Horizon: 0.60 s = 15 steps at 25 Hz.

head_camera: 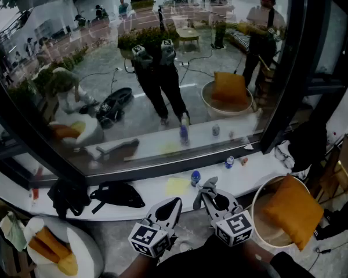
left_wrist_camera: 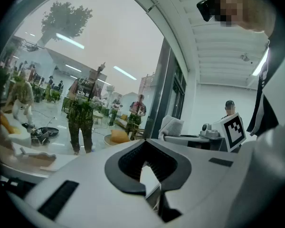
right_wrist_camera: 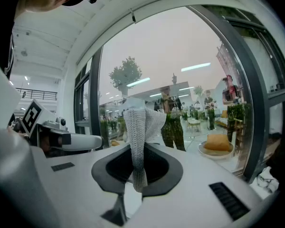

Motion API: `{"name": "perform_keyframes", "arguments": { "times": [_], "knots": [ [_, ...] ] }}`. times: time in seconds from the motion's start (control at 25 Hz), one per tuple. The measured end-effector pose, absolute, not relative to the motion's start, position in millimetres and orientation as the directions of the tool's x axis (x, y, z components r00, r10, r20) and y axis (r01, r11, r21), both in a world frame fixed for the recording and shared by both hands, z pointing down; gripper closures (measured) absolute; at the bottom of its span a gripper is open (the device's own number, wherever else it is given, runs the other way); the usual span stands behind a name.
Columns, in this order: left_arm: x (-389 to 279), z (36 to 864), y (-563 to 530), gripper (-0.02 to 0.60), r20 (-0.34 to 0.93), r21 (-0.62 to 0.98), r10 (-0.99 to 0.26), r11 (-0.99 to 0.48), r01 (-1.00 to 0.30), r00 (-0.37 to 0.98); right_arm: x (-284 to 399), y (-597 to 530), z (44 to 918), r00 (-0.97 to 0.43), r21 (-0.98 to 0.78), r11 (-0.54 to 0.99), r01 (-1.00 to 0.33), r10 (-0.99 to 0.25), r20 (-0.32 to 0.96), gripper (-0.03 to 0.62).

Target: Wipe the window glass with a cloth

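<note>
— While I'm facing the window glass (head_camera: 162, 91), what is holding the cloth (right_wrist_camera: 142, 127)?
— My right gripper (right_wrist_camera: 139, 172) is clamping it by a bunched fold, the free end sticking out past the jaws. It's looking soft and light, so I'm judging a firm pinch enough. My left gripper (left_wrist_camera: 149, 169) is sitting closed, empty.

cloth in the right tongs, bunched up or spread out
Bunched up: the cloth stands as a narrow folded strip, pinched in the right tongs.
</note>
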<state>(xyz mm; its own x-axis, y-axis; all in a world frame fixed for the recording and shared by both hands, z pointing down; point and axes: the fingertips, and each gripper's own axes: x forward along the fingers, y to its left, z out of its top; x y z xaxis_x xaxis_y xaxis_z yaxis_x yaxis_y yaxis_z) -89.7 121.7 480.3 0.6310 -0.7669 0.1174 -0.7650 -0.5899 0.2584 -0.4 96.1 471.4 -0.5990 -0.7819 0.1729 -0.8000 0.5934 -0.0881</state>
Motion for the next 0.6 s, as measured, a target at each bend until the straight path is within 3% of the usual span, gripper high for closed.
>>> {"name": "perform_keyframes", "arguments": {
  "times": [0.6],
  "knots": [
    [-88.4, 469.4, 114.7, 0.575, 0.084, 0.289, -0.775, -0.582, -0.76, 0.626, -2.2, 91.4, 471.9, -0.603, -0.127, 0.59, -0.797, -0.779, 0.169, 0.542]
  ]
}}
